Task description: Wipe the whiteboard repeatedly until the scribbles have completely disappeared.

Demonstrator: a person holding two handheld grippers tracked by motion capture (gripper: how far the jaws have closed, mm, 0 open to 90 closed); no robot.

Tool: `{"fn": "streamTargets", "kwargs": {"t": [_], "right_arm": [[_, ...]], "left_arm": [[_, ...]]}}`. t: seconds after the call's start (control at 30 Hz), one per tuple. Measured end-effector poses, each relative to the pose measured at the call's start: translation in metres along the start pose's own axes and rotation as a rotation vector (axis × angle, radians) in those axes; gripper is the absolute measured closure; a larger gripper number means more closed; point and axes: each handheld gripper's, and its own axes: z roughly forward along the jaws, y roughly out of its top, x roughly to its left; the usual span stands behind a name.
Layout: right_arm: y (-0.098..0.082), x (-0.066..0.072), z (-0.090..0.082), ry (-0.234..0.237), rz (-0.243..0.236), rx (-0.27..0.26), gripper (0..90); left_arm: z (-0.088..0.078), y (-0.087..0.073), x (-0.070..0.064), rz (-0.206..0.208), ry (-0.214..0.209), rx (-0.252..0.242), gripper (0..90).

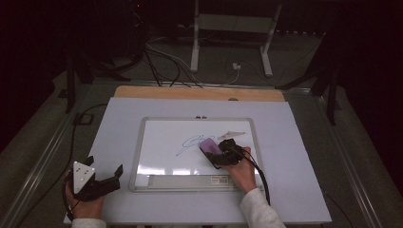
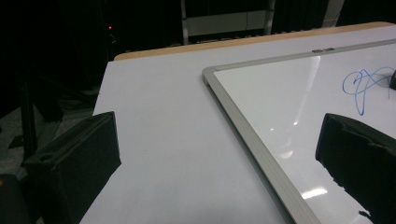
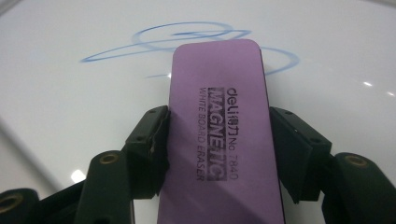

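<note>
A whiteboard (image 1: 142, 142) with a silver frame lies on the white table, and a blue scribble (image 1: 190, 142) marks its middle. My right gripper (image 1: 214, 154) is shut on a purple magnetic whiteboard eraser (image 1: 209, 146), held just at the scribble's right end. In the right gripper view the eraser (image 3: 219, 135) sits between both black jaws, its far end over the blue scribble (image 3: 154, 39). My left gripper (image 1: 105, 170) rests open at the table's front left, off the board. Its jaws in the left gripper view stand wide apart over the whiteboard's (image 2: 243, 121) frame, nothing between them.
A wooden strip (image 1: 199, 93) runs along the table's far edge. Behind the table are cables (image 1: 161, 61) and a white stand (image 1: 233, 28) on the floor. Something small and pale (image 1: 231, 134) lies on the board beyond the eraser.
</note>
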Motion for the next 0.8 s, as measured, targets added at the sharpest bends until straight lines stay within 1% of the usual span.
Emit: {"fn": "streamTargets", "kwargs": {"t": [0.03, 0.07, 0.1, 0.17, 0.23, 0.33, 0.37, 0.4, 0.47, 0.53, 0.6, 0.67, 0.73, 0.77, 0.8], "right_arm": [[0.001, -0.004, 0.0, -0.027, 0.018, -0.004, 41.1], [0.001, -0.007, -0.001, -0.045, 0.025, -0.006, 41.1], [0.002, -0.011, -0.001, -0.07, 0.046, -0.007, 41.1], [0.002, -0.016, -0.001, -0.084, 0.073, -0.01, 41.1], [0.002, -0.015, -0.001, -0.091, 0.068, -0.012, 41.1], [0.001, -0.008, 0.001, -0.046, 0.046, -0.01, 41.1], [0.001, -0.004, 0.001, -0.029, 0.027, -0.011, 41.0], [0.001, -0.002, 0.002, -0.012, 0.018, -0.009, 41.1], [0.002, 0.004, 0.003, 0.022, -0.019, 0.002, 41.0], [0.003, 0.004, 0.004, 0.028, -0.027, 0.007, 41.0], [0.004, 0.0, 0.004, 0.015, -0.012, 0.005, 41.1], [0.006, -0.006, 0.004, -0.017, 0.019, 0.002, 41.1], [0.008, -0.015, 0.004, -0.06, 0.058, 0.002, 41.1], [0.009, -0.021, 0.003, -0.093, 0.094, 0.005, 41.2], [0.011, -0.026, 0.003, -0.118, 0.116, 0.006, 41.2]], "left_arm": [[0.0, 0.0, 0.0, 0.0, 0.0, 0.0, 0.6], [0.0, 0.0, 0.0, -0.002, 0.001, 0.0, 0.6], [0.0, 0.0, 0.0, -0.001, 0.001, 0.0, 0.6], [0.001, 0.0, 0.0, -0.001, 0.0, 0.0, 0.6], [0.001, 0.0, 0.0, -0.001, -0.001, 0.002, 0.6], [0.001, 0.0, -0.001, 0.003, -0.001, 0.002, 0.6], [0.001, 0.0, -0.001, 0.003, -0.001, 0.003, 0.6], [0.001, 0.0, -0.001, 0.001, -0.001, 0.001, 0.6], [0.001, 0.0, 0.0, 0.0, -0.001, 0.002, 0.6], [0.001, 0.0, 0.0, -0.001, 0.0, 0.001, 0.6], [0.0, 0.0, 0.0, -0.002, 0.0, 0.001, 0.6], [0.001, 0.0, 0.0, -0.004, 0.0, 0.0, 0.6], [0.0, 0.0, 0.001, -0.003, 0.0, 0.001, 0.6], [0.0, 0.0, 0.001, -0.004, 0.0, 0.0, 0.6], [0.0, 0.0, 0.001, -0.005, -0.001, 0.0, 0.6]]}}
